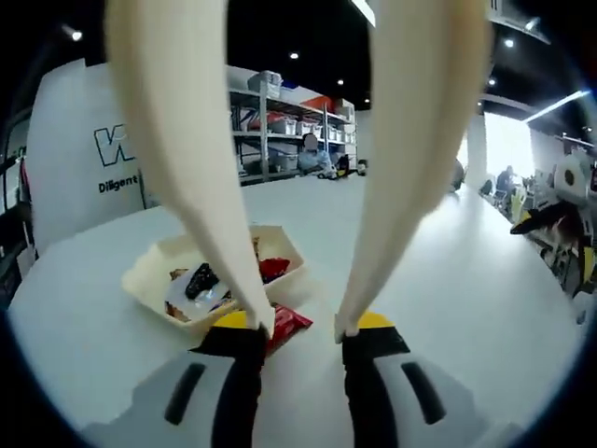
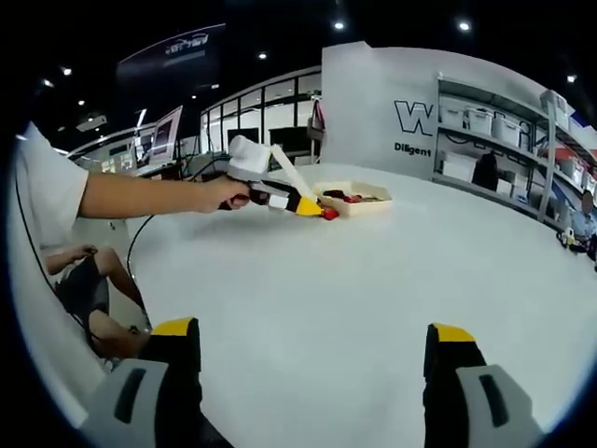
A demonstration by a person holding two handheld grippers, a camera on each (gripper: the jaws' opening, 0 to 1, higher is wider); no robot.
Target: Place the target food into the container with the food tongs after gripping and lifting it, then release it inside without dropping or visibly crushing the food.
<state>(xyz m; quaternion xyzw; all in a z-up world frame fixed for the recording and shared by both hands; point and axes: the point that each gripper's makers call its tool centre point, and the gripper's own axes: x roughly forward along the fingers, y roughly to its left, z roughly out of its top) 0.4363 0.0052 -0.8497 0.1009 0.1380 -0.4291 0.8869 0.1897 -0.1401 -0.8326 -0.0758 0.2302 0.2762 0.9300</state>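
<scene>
In the left gripper view, nearest to me, the left hand-held gripper (image 1: 303,331) clamps the food tongs (image 1: 201,177). Its jaws press on the lower part of the two cream arms, so closing the jaws will close the tongs. The two arms rise and spread wide, so the tongs are open and I see nothing between them. Just beyond the left jaw a red packet (image 1: 287,324) lies on the white surface (image 1: 448,280), touching the near edge of the container (image 1: 147,285). I think this packet is the target food, and it is not yet gripped. The container is a shallow cream tray with a dark wrapper (image 1: 201,280) and a red piece (image 1: 273,269) already inside. I judge the tongs are held over this place to reach the packet.

In the right gripper view the right hand-held gripper (image 2: 308,350) is low over bare surface with its jaws well apart and nothing between them; it seems to wait. Farther off, a person's hand (image 2: 227,193) holds the other gripper near the container (image 2: 353,200). Behind it stand a white panel (image 2: 410,103) and shelves (image 2: 485,131).
</scene>
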